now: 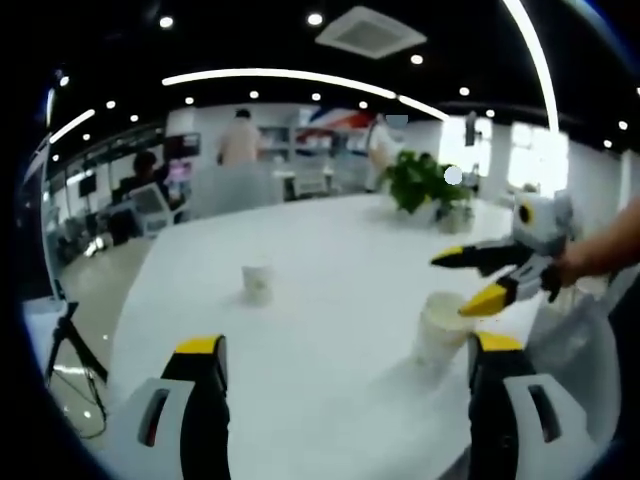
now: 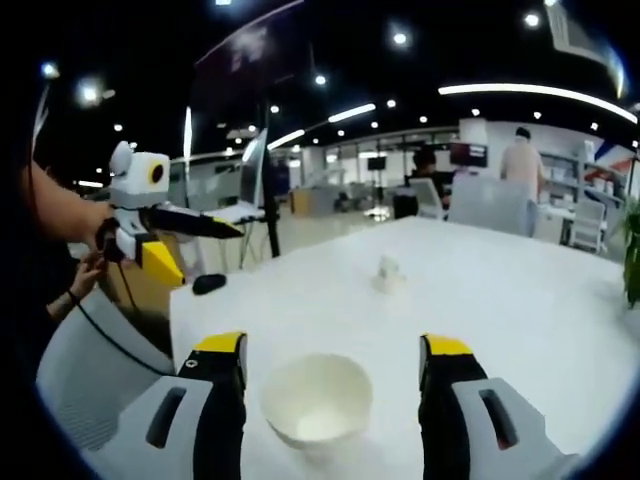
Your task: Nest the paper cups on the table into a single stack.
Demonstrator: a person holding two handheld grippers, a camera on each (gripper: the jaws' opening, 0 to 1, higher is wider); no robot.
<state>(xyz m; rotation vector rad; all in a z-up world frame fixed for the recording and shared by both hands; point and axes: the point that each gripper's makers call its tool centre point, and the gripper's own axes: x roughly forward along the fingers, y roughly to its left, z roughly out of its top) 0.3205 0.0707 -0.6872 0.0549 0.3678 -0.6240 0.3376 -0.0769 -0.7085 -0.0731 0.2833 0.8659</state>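
Near cup (image 2: pixel 318 400): standing on the white table (image 2: pixel 520 300), mouth up, between the right gripper (image 2: pixel 332 385)'s wide-open, empty jaws. Far cup (image 2: pixel 388 270): lying well beyond it. Left gripper (image 1: pixel 345 375): hovering open, empty. Step, by judgement: closing on the near cup, then carrying it to the far one.

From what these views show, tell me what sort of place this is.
Probably an open-plan office: a big white table with paper cups, recessed ceiling lights, a monitor at a desk, a potted plant, and people in the background.
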